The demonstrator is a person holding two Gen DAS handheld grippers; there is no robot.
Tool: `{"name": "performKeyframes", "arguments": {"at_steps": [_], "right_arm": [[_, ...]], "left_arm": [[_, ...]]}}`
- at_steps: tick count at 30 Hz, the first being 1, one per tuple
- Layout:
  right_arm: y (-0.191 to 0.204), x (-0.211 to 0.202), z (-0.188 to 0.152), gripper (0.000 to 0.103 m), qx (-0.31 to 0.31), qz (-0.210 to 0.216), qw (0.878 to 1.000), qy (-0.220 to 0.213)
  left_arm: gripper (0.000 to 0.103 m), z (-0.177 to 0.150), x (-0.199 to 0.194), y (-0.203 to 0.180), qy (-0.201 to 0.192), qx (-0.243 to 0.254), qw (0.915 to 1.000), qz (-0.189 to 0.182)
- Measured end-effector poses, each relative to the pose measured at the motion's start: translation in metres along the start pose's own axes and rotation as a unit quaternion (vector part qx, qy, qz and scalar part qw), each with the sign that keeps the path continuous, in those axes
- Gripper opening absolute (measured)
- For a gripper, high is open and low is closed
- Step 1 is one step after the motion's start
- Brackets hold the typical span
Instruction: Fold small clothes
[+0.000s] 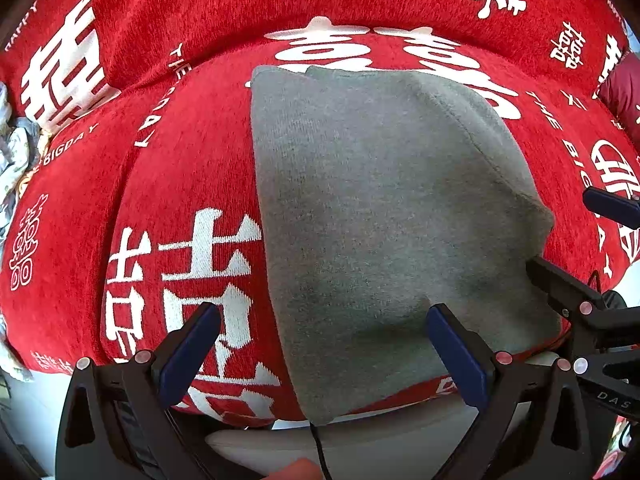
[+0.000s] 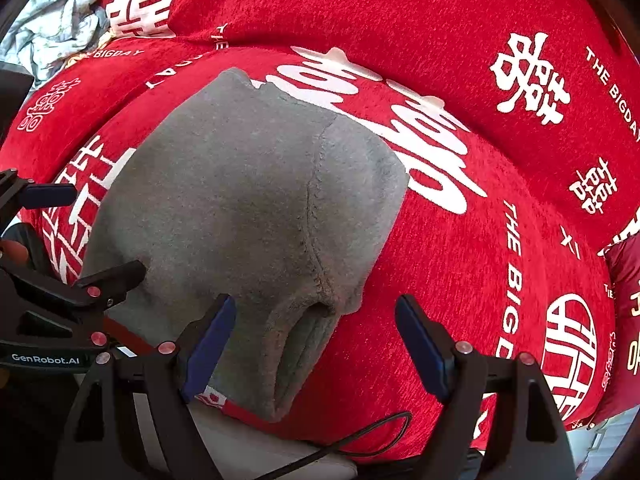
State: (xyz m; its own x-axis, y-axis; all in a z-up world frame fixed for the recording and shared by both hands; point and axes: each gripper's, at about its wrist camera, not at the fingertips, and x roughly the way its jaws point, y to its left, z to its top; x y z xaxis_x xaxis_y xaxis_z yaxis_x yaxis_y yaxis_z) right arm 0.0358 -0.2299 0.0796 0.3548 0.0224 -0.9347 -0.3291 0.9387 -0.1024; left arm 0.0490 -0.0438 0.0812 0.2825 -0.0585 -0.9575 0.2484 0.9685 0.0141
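A small grey knit garment [image 1: 384, 216] lies folded flat on a red cushion with white lettering [image 1: 192, 152]. My left gripper [image 1: 322, 354] hovers open over the garment's near left edge, nothing between its blue pads. In the right wrist view the same grey garment [image 2: 240, 208] shows a seam and a rolled hem near its front. My right gripper [image 2: 316, 344] stands open above that hem, its left pad [image 2: 212, 340] over the cloth and its right pad over the red cover. Each gripper shows in the other's view: the right one [image 1: 592, 264], the left one [image 2: 76, 240].
The red cover's backrest [image 2: 360, 8] rises behind the seat. A crumpled pale cloth [image 2: 56, 28] lies at the far left. A dark red cushion [image 1: 624, 88] sits at the right. A black cable [image 2: 360, 436] runs along the pale front edge [image 1: 360, 440] below the cover.
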Motion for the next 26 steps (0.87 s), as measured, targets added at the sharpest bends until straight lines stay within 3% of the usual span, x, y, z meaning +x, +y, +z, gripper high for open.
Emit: {"name": "performKeyframes", "arguments": {"at_steps": [26], "right_arm": [[-0.0007,0.0004,-0.0033,0.085,0.0,0.002,1.0,0.0]], "left_arm": [[0.103,-0.0026,0.0021,-0.0011,0.006,0.0,1.0,-0.007]]}}
